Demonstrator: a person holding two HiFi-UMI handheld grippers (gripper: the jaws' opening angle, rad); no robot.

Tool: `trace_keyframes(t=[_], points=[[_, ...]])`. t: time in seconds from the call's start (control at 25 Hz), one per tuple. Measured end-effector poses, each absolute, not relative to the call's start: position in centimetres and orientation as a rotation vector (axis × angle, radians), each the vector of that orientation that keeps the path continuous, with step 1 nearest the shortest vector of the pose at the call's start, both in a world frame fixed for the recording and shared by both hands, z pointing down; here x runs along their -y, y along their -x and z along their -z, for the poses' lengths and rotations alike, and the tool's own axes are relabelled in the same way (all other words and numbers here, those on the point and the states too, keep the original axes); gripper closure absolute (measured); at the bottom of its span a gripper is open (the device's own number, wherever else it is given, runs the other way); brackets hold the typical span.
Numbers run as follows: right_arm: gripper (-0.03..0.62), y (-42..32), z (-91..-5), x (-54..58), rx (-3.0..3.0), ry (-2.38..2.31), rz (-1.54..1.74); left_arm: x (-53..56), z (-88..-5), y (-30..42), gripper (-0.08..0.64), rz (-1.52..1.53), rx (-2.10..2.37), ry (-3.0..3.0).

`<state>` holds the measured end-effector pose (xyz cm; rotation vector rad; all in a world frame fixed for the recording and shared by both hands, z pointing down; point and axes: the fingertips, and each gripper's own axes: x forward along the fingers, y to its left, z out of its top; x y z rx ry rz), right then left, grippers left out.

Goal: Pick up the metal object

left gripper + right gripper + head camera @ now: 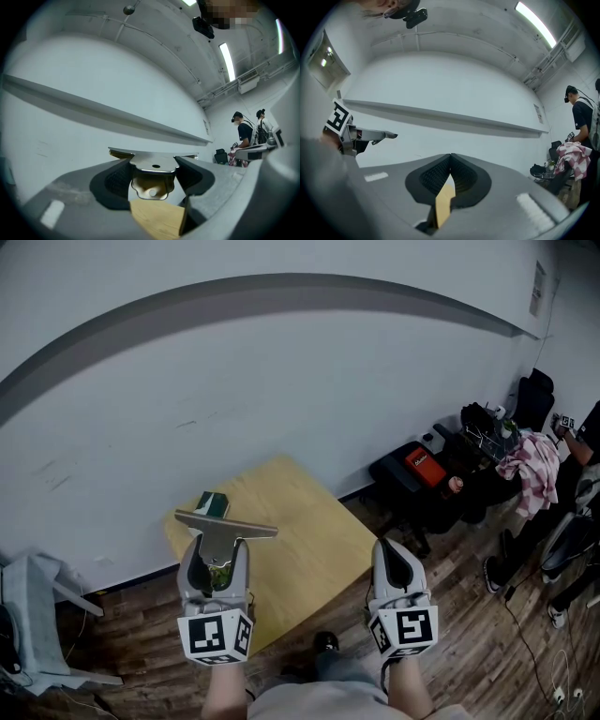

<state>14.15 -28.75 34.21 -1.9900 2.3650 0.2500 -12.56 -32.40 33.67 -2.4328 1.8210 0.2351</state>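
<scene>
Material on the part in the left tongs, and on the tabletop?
Metal part, clamped in the left tongs: looks like bare sheet metal, silvery with a dull sheen, thin edge, punched hole; steel or aluminium, cannot tell. Tabletop: pale yellow wood look, matte; solid or laminate unclear.

A plain white wall (281, 399) fills most of the room, crossed by a long grey band (281, 285). The floor (450, 559) is dark wood planks. A pale wooden table (305, 535) stands near the wall, with a grey chair (37, 601) off to the left. On the right lie black bags (412, 470) and a pink checked cloth (532, 460). Strip lights (226, 60) run along the ceiling, and two people (243, 133) stand in the far corner.
</scene>
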Motion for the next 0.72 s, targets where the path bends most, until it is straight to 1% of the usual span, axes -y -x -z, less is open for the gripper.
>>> trace_keyframes(t=[0.72], points=[[0.591,-14.2,-34.1,26.5,-2.360,2.013,-0.264,30.2,-33.0,13.1,0.259,-0.324,-1.823,2.407]])
